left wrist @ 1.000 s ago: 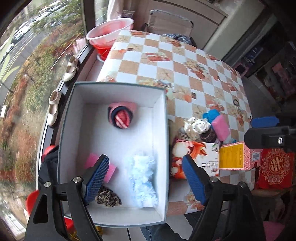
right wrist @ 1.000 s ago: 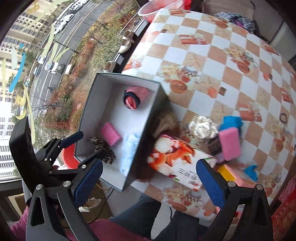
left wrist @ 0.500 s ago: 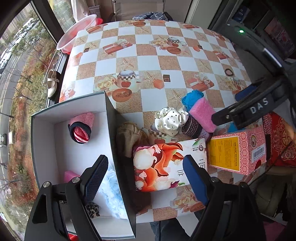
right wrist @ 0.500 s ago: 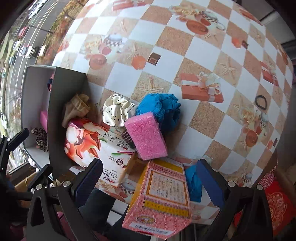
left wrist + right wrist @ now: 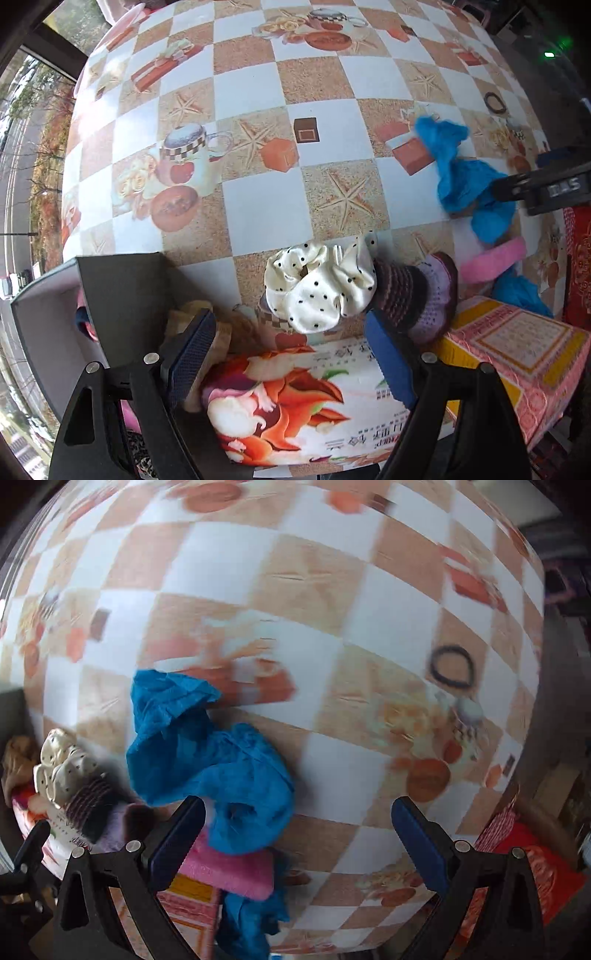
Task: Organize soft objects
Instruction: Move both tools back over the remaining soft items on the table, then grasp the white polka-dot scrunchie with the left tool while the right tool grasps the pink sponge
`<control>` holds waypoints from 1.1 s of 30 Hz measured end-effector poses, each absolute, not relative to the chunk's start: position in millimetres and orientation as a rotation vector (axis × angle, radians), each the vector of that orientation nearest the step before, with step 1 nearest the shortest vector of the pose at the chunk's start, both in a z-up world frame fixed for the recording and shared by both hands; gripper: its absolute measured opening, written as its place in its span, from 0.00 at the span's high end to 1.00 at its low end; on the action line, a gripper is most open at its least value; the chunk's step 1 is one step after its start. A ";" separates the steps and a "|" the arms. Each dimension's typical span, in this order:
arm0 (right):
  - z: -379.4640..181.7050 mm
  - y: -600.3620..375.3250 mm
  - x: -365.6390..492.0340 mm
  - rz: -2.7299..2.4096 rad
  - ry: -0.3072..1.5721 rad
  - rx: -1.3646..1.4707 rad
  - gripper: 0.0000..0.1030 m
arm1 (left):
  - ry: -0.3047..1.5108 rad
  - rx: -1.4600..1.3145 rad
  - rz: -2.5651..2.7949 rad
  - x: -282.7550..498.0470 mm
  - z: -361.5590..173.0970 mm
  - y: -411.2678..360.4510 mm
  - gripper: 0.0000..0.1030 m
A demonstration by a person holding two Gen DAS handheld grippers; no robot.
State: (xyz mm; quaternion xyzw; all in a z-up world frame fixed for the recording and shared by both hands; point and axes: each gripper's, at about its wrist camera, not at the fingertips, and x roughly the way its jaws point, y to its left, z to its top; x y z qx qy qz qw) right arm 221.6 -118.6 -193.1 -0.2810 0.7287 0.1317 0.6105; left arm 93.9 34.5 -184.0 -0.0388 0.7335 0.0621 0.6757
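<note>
My left gripper (image 5: pixel 291 354) is open and empty, low over a white polka-dot scrunchie (image 5: pixel 321 284) and a brown-and-lilac knitted piece (image 5: pixel 417 295). A tan cloth (image 5: pixel 195 314) lies by its left finger, next to the grey box (image 5: pixel 122 295). My right gripper (image 5: pixel 295 842) is open and empty above the table, just right of a crumpled blue cloth (image 5: pixel 207 746) that lies over a pink sponge (image 5: pixel 229 871). The blue cloth (image 5: pixel 465 177) and pink sponge (image 5: pixel 495 258) also show in the left wrist view. The scrunchie (image 5: pixel 62 764) shows at the left of the right wrist view.
A floral tissue pack (image 5: pixel 295 402) and a pink-and-yellow carton (image 5: pixel 517 373) lie along the near table edge. A black hair tie (image 5: pixel 452 666) lies on the checkered tablecloth (image 5: pixel 258 110). A red box (image 5: pixel 546 878) sits at the right. The right gripper's body (image 5: pixel 546 188) reaches in from the right.
Both grippers moved forward and down towards the pile on the table. The grey box slid to the left edge of the left view. The right view is now close over the blue cloth.
</note>
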 end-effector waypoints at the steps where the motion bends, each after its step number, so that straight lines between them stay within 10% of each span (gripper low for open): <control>1: -189.7 -138.7 228.7 0.285 1.696 -0.570 0.01 | 1.666 -0.078 0.141 98.7 -190.6 33.4 0.17; 13: -195.6 -214.7 198.2 0.422 1.815 -0.108 0.01 | 1.663 -0.060 0.292 147.0 -216.8 65.0 0.17; 26: -217.2 -146.7 151.4 0.563 1.672 -0.625 0.00 | 1.734 -0.192 0.274 126.4 -226.1 57.3 0.17; 33: -204.1 -229.8 171.2 0.404 1.709 -0.378 0.00 | 1.739 -0.276 0.293 123.7 -246.6 51.7 0.17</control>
